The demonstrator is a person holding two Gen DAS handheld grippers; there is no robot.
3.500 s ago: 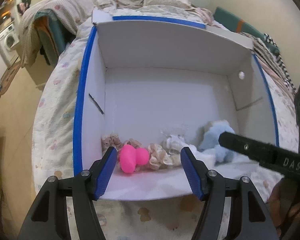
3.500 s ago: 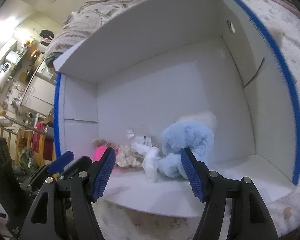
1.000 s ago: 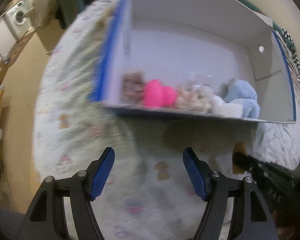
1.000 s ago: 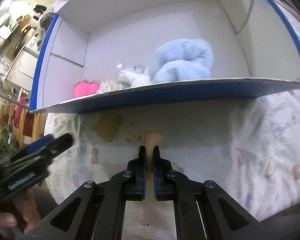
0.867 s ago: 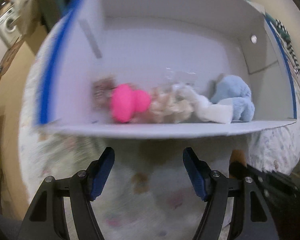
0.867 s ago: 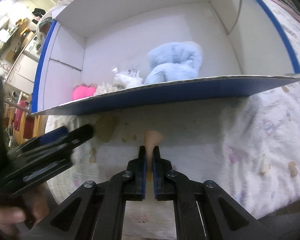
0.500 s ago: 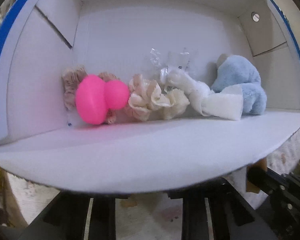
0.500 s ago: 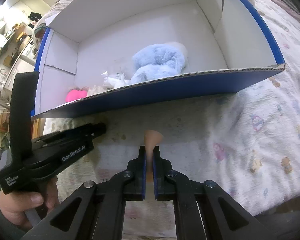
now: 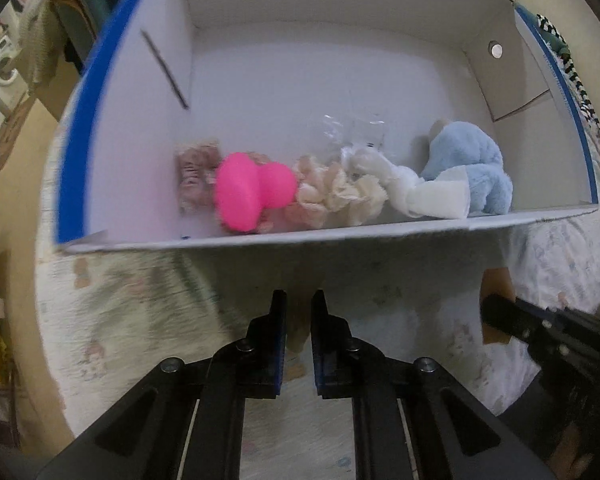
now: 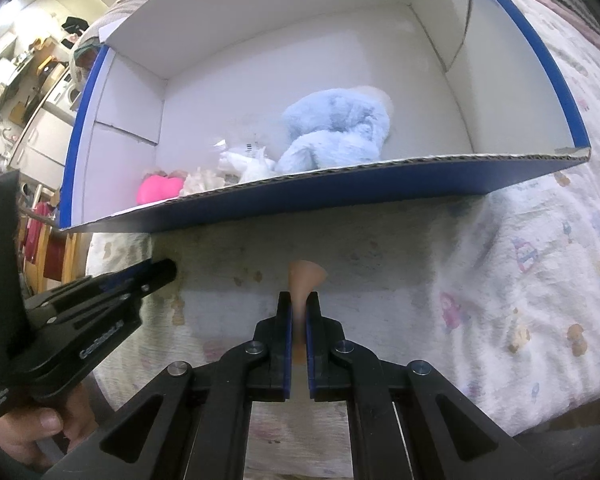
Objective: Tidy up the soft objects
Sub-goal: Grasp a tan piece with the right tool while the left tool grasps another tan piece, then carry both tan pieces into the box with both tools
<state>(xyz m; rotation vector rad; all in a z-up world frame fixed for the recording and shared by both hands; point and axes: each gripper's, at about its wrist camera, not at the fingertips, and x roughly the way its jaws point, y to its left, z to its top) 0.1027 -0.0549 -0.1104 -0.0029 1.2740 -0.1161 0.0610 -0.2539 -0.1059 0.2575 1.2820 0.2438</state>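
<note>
A white cardboard box with blue edges lies on a patterned bedsheet. Along its near wall sit a pink toy, a cream scrunchie, a white rolled cloth and a blue plush. My left gripper points down at the sheet before the box. It is shut, with a pale beige piece between its pads. To its right, my right gripper is shut on a tan piece that fans out above the pads.
A patterned scrunchie and a clear wrapper also lie in the box. A person's hand holds the left tool. The bed's left edge drops to a floor with a washing machine and furniture.
The left gripper's jaws went from wide open to shut, and it dropped from over the box to the sheet in front of it. The right gripper stayed shut on the tan piece.
</note>
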